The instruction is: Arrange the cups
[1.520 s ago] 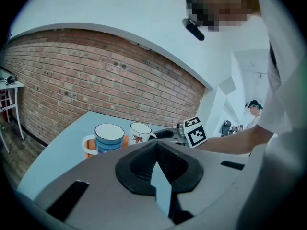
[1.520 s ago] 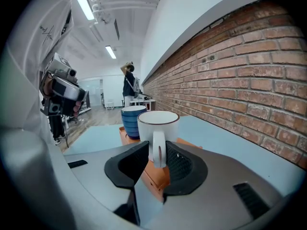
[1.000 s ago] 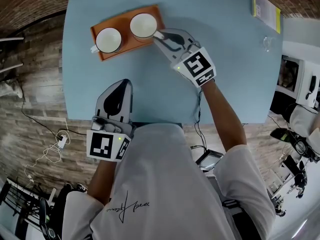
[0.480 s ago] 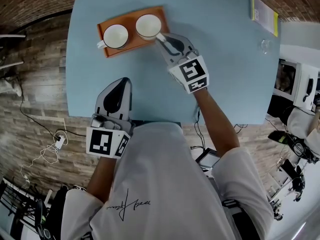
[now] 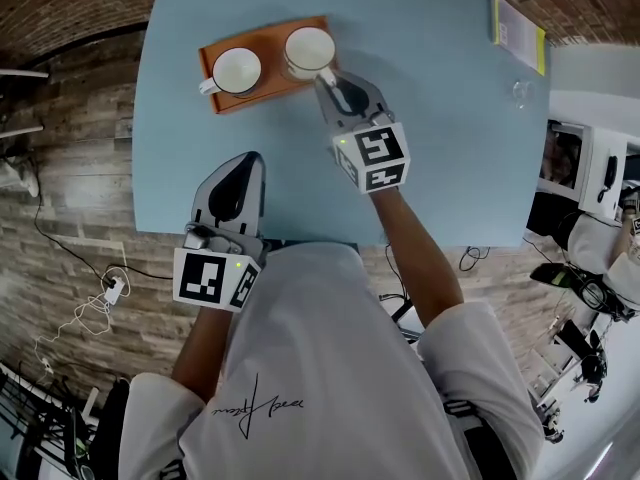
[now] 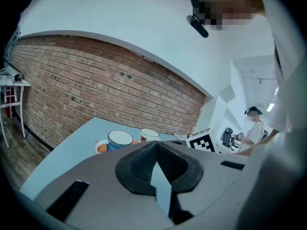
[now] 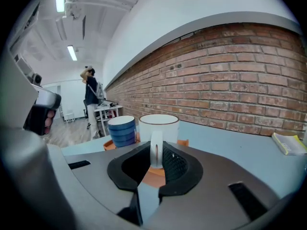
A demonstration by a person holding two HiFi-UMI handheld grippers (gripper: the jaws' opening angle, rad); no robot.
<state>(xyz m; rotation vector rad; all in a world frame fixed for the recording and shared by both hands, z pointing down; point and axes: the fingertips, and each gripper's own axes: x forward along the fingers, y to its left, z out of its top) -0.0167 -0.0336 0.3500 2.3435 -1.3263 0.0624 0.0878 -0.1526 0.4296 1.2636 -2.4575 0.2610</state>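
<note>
Apparently both cups already sit side by side on the orange tray [image 5: 272, 84] at the far left of the light-blue table [image 5: 450, 148]; the blue-striped cup [image 5: 236, 70] has its handle pointing out over the tray's left end, and the white cup [image 5: 308, 50] stands just beside it at the tray's right end, with its handle turned toward the person. The right gripper [image 5: 335, 83] reaches to the white cup; in the right gripper view the handle [image 7: 156, 150] stands upright between the two jaws, which are partly closed and pinch it, with the cup's base down on the tray. The left gripper [image 5: 240, 173] rests near the table's near edge, well apart from the tray, its jaws pressed together on nothing.

By my reading the placing is done and the work is in its last part; what seems left is to set the white cup's handle to the wanted direction, perhaps to match its neighbour, then to let go and draw the right gripper back; no other cup shows on the table.
</note>
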